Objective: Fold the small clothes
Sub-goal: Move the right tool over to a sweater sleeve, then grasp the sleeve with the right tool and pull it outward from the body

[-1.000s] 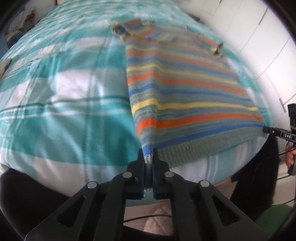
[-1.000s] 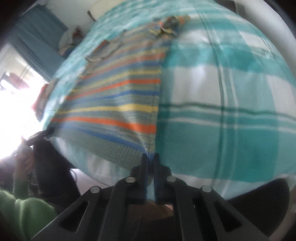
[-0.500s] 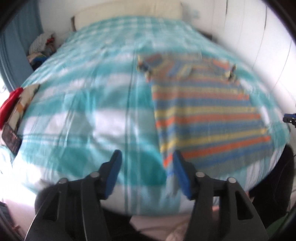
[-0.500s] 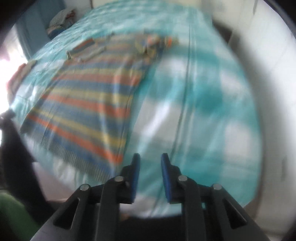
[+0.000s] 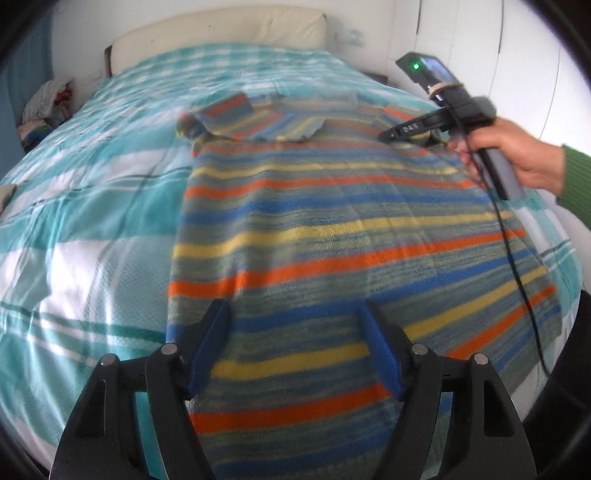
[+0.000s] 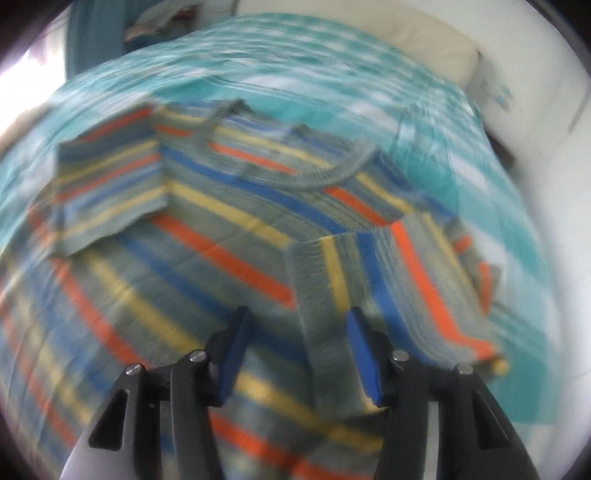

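1. The left claw is at the bottom of the left wrist view. Its jaws stand wide apart and have just been opening. Nothing is gripped between them; the striped sweater lies flat below.
2. The right claw is at the bottom of the right wrist view. Its jaws stand moderately apart and have just been opening. They grip nothing; a folded sleeve of the sweater lies under the gap and to the right of it.
3. In the left wrist view the right claw shows also at the upper right, held by a hand with a green cuff, above the far right shoulder of the sweater.
4. The sweater is spread on the bed, which has a turquoise and white checked cover. It fills the centre and right of the left wrist view, the neck toward the top.
5. The other sleeve is folded over the body, at the left of the right wrist view.
6. A pale headboard stands at the top of the frame.
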The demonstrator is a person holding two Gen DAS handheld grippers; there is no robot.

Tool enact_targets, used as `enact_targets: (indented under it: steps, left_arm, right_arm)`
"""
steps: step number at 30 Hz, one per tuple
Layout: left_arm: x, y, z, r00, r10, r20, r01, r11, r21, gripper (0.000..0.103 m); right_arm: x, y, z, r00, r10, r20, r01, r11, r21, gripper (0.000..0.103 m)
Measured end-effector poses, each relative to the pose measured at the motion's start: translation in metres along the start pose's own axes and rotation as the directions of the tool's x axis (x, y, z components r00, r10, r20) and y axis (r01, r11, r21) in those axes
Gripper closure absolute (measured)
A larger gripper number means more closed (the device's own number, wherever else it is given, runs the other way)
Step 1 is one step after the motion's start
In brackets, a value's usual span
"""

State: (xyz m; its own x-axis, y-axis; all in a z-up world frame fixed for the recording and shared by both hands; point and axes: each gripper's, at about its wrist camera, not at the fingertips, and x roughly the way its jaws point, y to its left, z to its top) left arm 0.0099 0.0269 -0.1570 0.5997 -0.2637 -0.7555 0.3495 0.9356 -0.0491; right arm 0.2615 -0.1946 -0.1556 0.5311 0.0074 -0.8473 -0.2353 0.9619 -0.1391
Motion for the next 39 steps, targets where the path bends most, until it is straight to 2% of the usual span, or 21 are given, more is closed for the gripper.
enact_targets:
  steps: [1, 2, 4, 7, 9, 13, 14, 16, 18, 20, 24, 27, 29, 31, 33, 35, 37, 39]
  left_arm:
    - [-0.002, 0.002, 0.001, 1.0, -0.009, 0.002, 0.009, 1.0, -0.002, 0.028]
    - [-0.004, 0.003, -0.002, 1.0, -0.017, 0.002, 0.017, 1.0, -0.006, 0.026]
    - [-0.003, 0.006, -0.003, 1.0, -0.031, -0.004, 0.031, 0.999, -0.029, 0.026]
    - [0.0, 0.005, 0.0, 0.999, -0.035, -0.005, 0.035, 0.998, -0.043, 0.026]
    - [0.0, 0.003, 0.001, 0.999, -0.044, -0.002, 0.043, 0.998, -0.044, 0.026]
    - [0.002, 0.003, 0.002, 0.998, -0.059, 0.0, 0.059, 0.996, -0.06, 0.025]
    - [0.003, 0.002, 0.001, 0.998, -0.061, -0.003, 0.061, 0.996, -0.063, 0.024]
    - [0.008, 0.003, 0.004, 0.998, -0.06, -0.004, 0.059, 0.996, -0.066, 0.024]
    - [0.008, 0.002, 0.004, 0.998, -0.056, -0.001, 0.056, 0.996, -0.063, 0.023]
    - [0.007, 0.002, 0.002, 0.999, -0.052, 0.003, 0.052, 0.997, -0.06, 0.023]
    - [0.005, 0.0, -0.002, 0.999, -0.04, 0.006, 0.04, 0.998, -0.052, 0.023]
    - [0.007, -0.002, -0.001, 0.999, -0.032, 0.005, 0.032, 0.999, -0.042, 0.022]
    - [0.007, -0.003, 0.0, 1.0, -0.029, 0.004, 0.029, 0.999, -0.036, 0.022]
    - [0.005, -0.002, -0.002, 0.999, -0.032, 0.005, 0.032, 0.999, -0.036, 0.021]
    - [0.005, -0.001, -0.002, 0.999, -0.034, 0.006, 0.034, 0.999, -0.039, 0.02]
    - [0.005, -0.001, -0.002, 0.999, -0.033, 0.006, 0.033, 0.999, -0.038, 0.02]
    - [0.005, -0.001, -0.003, 0.999, -0.034, 0.007, 0.034, 0.999, -0.037, 0.019]
    - [0.005, -0.002, -0.003, 0.999, -0.035, 0.007, 0.035, 0.999, -0.035, 0.018]
  right_arm:
    - [0.001, -0.015, 0.0, 0.999, 0.034, 0.015, -0.035, 0.995, 0.09, 0.09]
    - [-0.002, -0.026, -0.001, 0.999, 0.041, 0.022, -0.044, 0.986, 0.159, 0.098]
    - [-0.018, -0.052, -0.005, 0.995, 0.077, 0.065, -0.092, 0.959, 0.267, 0.099]
    - [-0.067, -0.115, -0.029, 0.99, 0.007, 0.142, -0.059, 0.928, 0.369, 0.099]
    - [-0.095, -0.159, -0.055, 0.987, -0.045, 0.155, -0.031, 0.888, 0.458, 0.099]
    - [-0.127, -0.236, -0.121, 0.983, -0.163, 0.088, 0.077, 0.79, 0.608, 0.099]
    - [-0.127, -0.249, -0.138, 0.984, -0.167, 0.063, 0.089, 0.763, 0.64, 0.099]
    - [-0.12, -0.265, -0.164, 0.991, -0.124, 0.054, 0.051, 0.712, 0.701, 0.099]
    - [-0.114, -0.269, -0.182, 0.994, -0.081, 0.07, 0.002, 0.666, 0.746, 0.099]
    - [-0.112, -0.269, -0.19, 0.993, -0.081, 0.085, -0.013, 0.642, 0.767, 0.099]
    - [-0.118, -0.255, -0.205, 0.981, -0.189, 0.037, 0.092, 0.63, 0.771, 0.099]
    - [-0.101, -0.258, -0.221, 0.985, -0.171, -0.028, 0.131, 0.627, 0.768, 0.1]
    - [-0.099, -0.259, -0.222, 0.983, -0.184, -0.017, 0.132, 0.633, 0.763, 0.099]
    - [-0.103, -0.266, -0.227, 0.988, -0.147, 0.042, 0.057, 0.607, 0.792, 0.093]
    - [-0.115, -0.278, -0.244, 0.985, -0.101, 0.142, -0.067, 0.531, 0.845, 0.082]
    - [-0.126, -0.284, -0.26, 0.975, -0.078, 0.207, -0.145, 0.482, 0.864, 0.077]
    - [-0.133, -0.282, -0.269, 0.968, -0.038, 0.248, -0.201, 0.473, 0.858, 0.077]
    - [-0.134, -0.272, -0.266, 0.963, 0.024, 0.269, -0.243, 0.511, 0.824, 0.077]
